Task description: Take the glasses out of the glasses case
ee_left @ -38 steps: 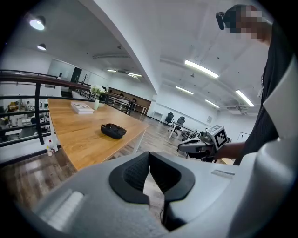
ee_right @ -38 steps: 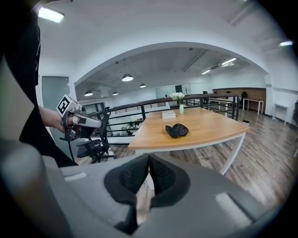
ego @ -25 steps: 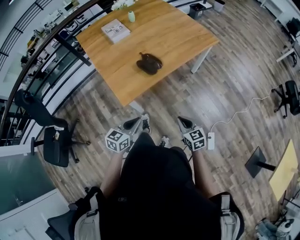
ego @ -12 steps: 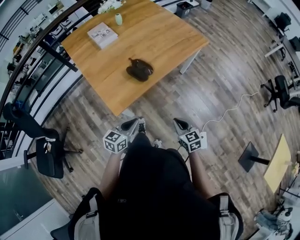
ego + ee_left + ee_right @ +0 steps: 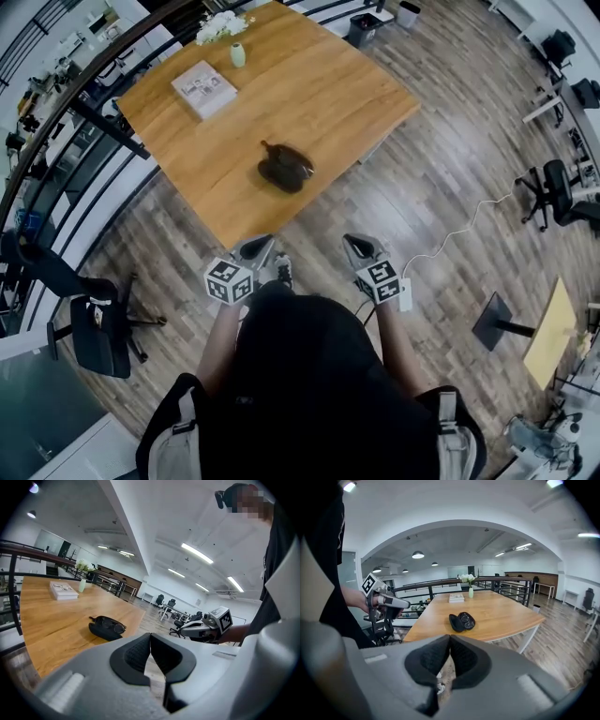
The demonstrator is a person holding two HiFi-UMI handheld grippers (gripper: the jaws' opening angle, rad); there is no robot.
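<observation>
A dark glasses case (image 5: 286, 167) lies open near the front edge of the wooden table (image 5: 319, 84), with dark glasses (image 5: 112, 625) resting in it. The case (image 5: 461, 621) is also in the right gripper view, its lid folded to the left. My left gripper (image 5: 255, 246) and right gripper (image 5: 357, 246) are held in front of the person's body, over the floor and short of the table edge. Both are well apart from the case. The left gripper's jaws (image 5: 150, 637) meet with nothing between them, and so do the right gripper's jaws (image 5: 450, 638).
A white book (image 5: 203, 88) and a small green vase (image 5: 238, 54) with flowers stand at the table's far side. A black railing (image 5: 84, 103) runs along the left. An office chair (image 5: 89, 309) stands at the left, and a white cable (image 5: 459, 234) lies on the wooden floor at the right.
The person has walked closer to the table; the case now sits nearer in the head view. Both grippers stay shut and held in front of the body.
</observation>
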